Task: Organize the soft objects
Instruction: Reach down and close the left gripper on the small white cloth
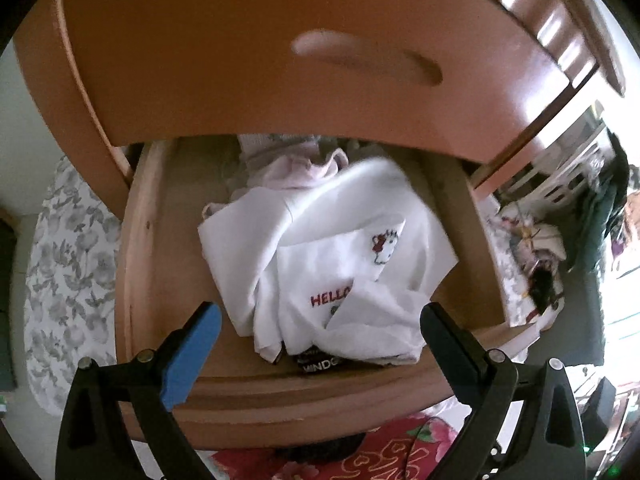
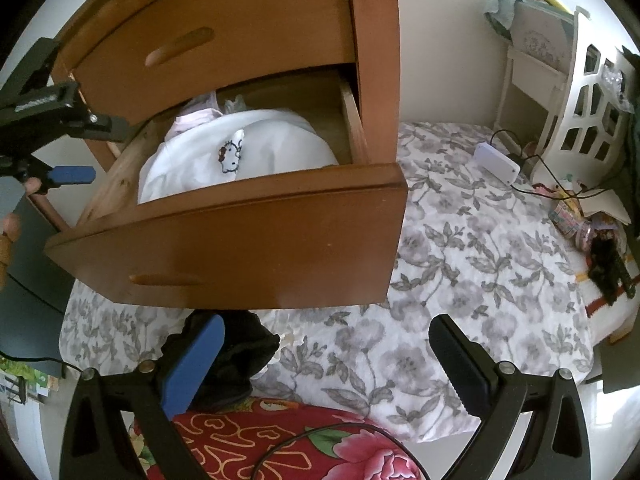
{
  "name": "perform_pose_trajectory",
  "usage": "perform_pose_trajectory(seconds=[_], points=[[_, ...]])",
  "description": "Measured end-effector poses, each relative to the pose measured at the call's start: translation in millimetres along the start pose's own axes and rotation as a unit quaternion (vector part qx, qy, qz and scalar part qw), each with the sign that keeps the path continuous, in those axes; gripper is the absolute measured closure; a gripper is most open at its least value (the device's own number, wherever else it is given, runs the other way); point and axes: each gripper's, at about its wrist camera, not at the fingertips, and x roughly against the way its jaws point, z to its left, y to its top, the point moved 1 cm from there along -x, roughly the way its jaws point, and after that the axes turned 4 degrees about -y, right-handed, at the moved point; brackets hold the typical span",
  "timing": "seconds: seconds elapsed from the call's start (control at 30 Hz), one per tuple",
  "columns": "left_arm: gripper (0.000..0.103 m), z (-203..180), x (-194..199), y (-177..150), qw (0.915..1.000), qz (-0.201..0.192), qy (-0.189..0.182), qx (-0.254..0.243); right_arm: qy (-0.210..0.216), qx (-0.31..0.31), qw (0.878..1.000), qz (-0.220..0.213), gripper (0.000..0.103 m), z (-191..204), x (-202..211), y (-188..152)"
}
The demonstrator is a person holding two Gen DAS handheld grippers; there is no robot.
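The white garment [image 1: 328, 256] lay bunched in the open drawer [image 1: 140, 280], with the left tool [image 1: 320, 320] gaping wide and empty above it. The right tool [image 2: 326, 344] also hung wide over the bed [image 2: 460, 260]. Stowing looked done; next probably meant pushing that drawer shut.

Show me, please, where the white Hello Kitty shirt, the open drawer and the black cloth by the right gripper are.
white Hello Kitty shirt [image 1: 320, 264]: left wrist view, on the fabric beside the printed character.
open drawer [image 2: 248, 240]: right wrist view, on its front panel.
black cloth [image 2: 244, 356]: right wrist view, on its crumpled middle.
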Motion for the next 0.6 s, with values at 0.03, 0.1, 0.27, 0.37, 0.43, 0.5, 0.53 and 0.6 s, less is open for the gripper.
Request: perform_pose_trajectory(seconds=[0.03, 0.1, 0.27, 0.37, 0.43, 0.5, 0.53, 0.6], points=[[0.003, -0.8, -2.5, 1.0, 1.0000, 0.006, 0.004, -0.001, 0.000, -0.001, 1.000, 0.000, 0.000, -0.4, -0.1, 0.1], [0.003, -3.8, -9.3, 3.2, 0.9996, 0.024, 0.016, -0.004, -0.001, -0.003, 1.000, 0.001, 0.000, -1.6, -0.8, 0.1], [0.003, -21.2, -27.4, 6.5, 0.9971, 0.072, 0.004, -0.025, -0.001, -0.004, 1.000, 0.003, 0.000, -1.9, -1.7, -0.5], [0.003, -31.3, -38.8, 8.0, 0.9951, 0.093, 0.001, -0.032, -0.001, -0.001, 1.000, 0.002, 0.000, -0.8, -1.3, -1.0], [0.003, -37.0, -48.0, 9.1, 0.9936, 0.106, 0.013, -0.036, 0.000, 0.000, 1.000, 0.002, 0.000, -0.2, -1.1, -1.3], [0.003, -42.6, -56.9, 8.9, 0.9916, 0.122, 0.018, -0.041, 0.000, -0.001, 1.000, 0.002, 0.000, -0.6, -1.0, -1.8], [0.003, -44.2, -59.7, 8.0, 0.9910, 0.126, 0.017, -0.042, -0.001, -0.001, 1.000, 0.002, 0.000, -0.4, -1.1, -1.7], [0.003, -49.0, -67.3, 7.1, 0.9887, 0.141, 0.020, -0.049, -0.002, -0.002, 1.000, 0.003, 0.000, -0.8, -1.4, -1.8]])
